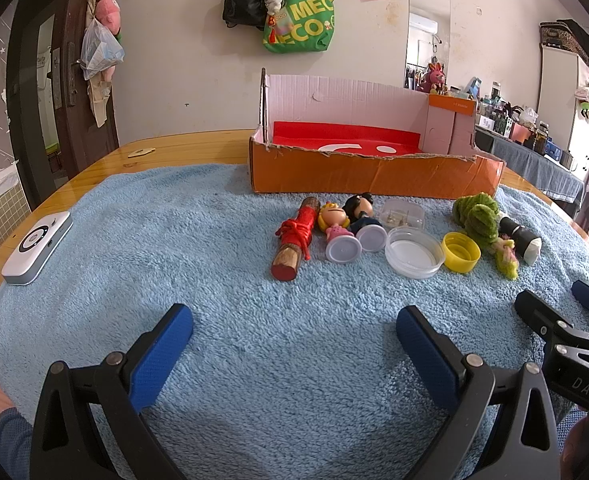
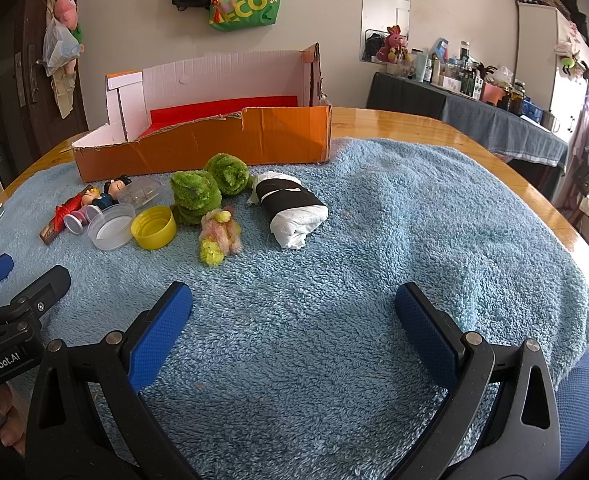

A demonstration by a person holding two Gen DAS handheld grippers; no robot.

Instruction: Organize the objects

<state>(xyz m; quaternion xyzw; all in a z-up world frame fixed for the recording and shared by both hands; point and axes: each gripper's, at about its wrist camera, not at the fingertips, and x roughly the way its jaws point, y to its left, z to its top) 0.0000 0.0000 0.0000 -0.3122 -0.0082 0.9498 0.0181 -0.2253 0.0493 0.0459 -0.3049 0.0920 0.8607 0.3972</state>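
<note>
Both tools, left tool (image 1: 294, 344) and right tool (image 2: 293, 320), hang released and empty above the towel (image 2: 374, 220). The toys (image 1: 336, 228) lie ahead, the box (image 1: 374, 172) beyond them; approach one toy squarely, jaws straddling it.

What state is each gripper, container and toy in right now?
left gripper: open, empty.
right gripper: open, empty.
orange box: open-topped, nothing visible inside.
clear round lid: rim up.
yellow cap: tilted, hollow side showing.
two figurines: lying down.
red-wrapped stick: lying down.
black-and-white roll: lying down.
</note>
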